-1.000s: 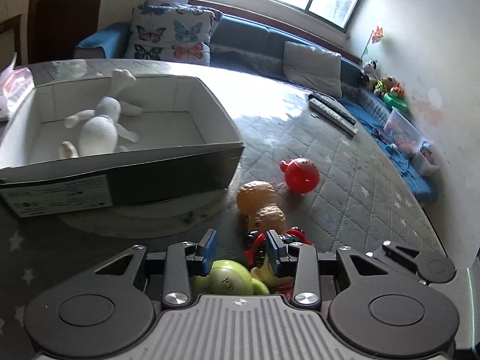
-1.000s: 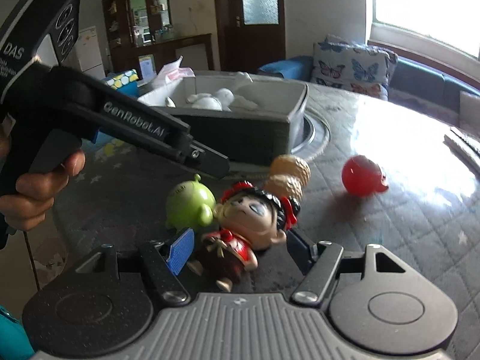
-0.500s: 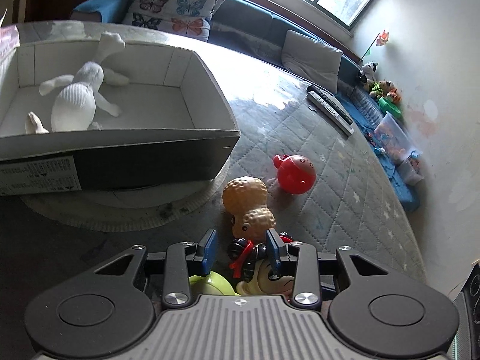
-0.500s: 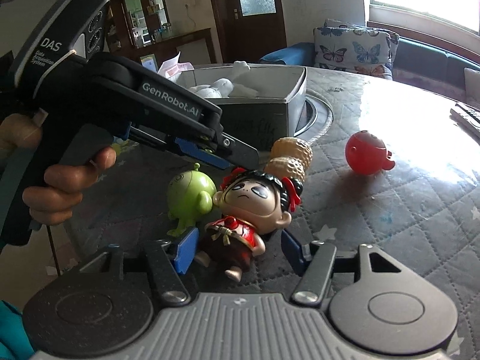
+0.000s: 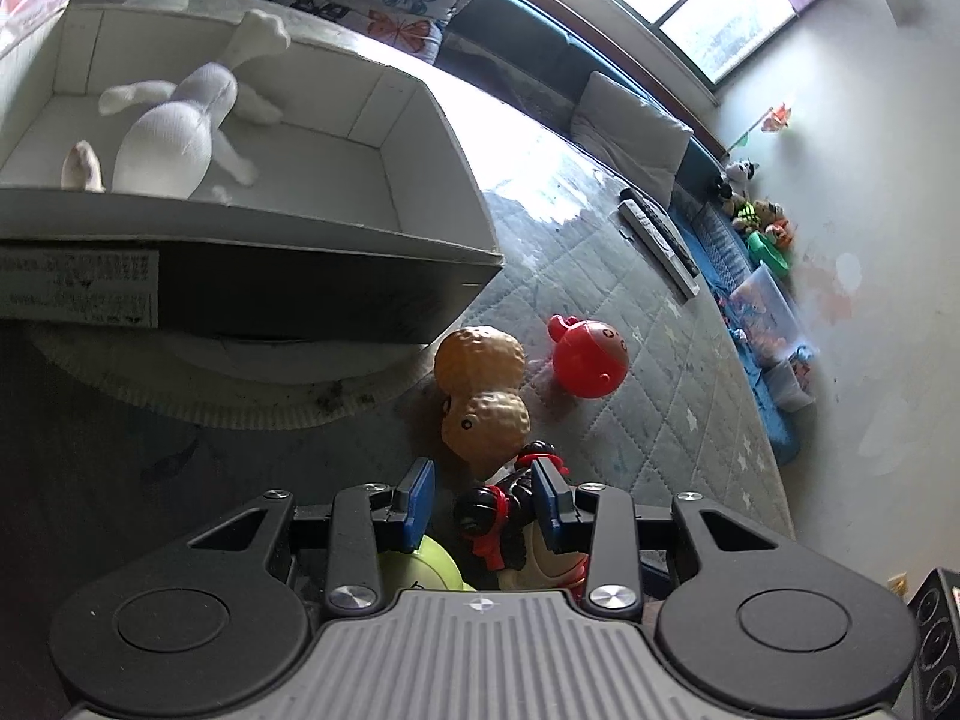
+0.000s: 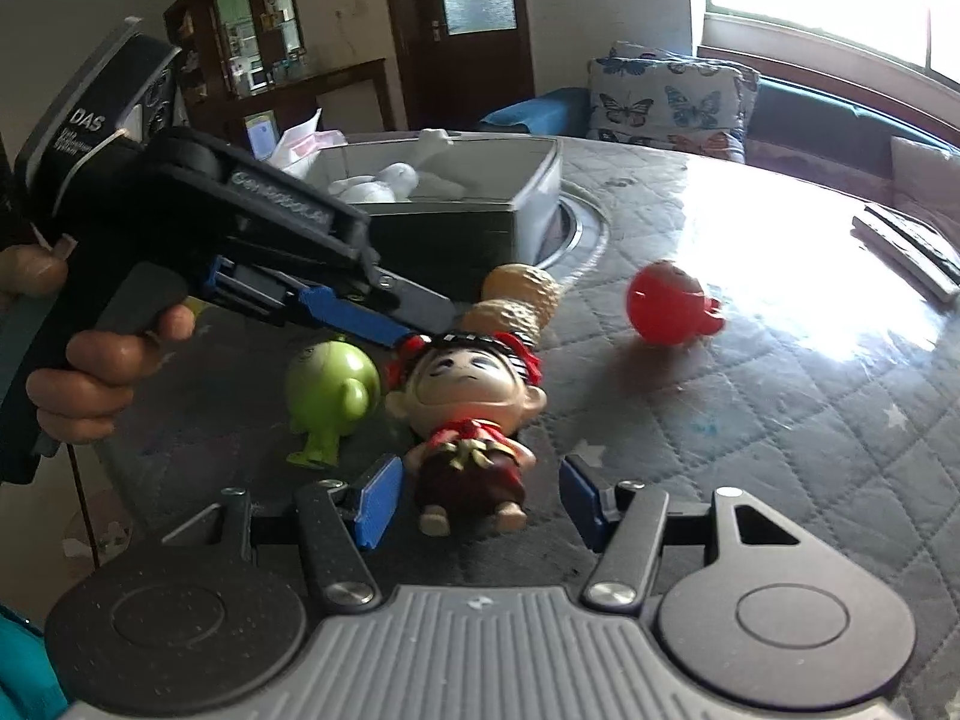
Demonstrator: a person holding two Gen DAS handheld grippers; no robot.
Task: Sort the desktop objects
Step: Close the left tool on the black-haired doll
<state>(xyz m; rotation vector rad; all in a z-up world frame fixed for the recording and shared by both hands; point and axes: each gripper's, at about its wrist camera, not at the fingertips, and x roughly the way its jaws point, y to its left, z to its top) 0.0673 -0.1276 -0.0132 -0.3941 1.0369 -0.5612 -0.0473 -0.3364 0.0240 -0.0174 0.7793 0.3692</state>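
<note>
A doll (image 6: 467, 414) with black hair and a red dress lies on the quilted table. My right gripper (image 6: 477, 495) is open, its blue pads on either side of the doll's body. My left gripper (image 5: 483, 495) is open just above the doll's head (image 5: 510, 516); in the right wrist view its fingertips (image 6: 384, 327) reach the doll's hair. A green round toy (image 6: 330, 390) lies left of the doll. A tan peanut toy (image 5: 480, 396) and a red round toy (image 5: 588, 354) lie beyond. An open box (image 5: 420, 120) holds a white plush (image 5: 174, 132).
Remote controls (image 5: 660, 240) lie at the table's far side. The box sits on a round turntable (image 5: 240, 384). A sofa with cushions (image 5: 630, 132) runs behind the table. The table edge drops off at the left in the right wrist view.
My left gripper has tilted down and moved in over the doll's head. My right gripper has moved forward so its pads flank the doll's body.
</note>
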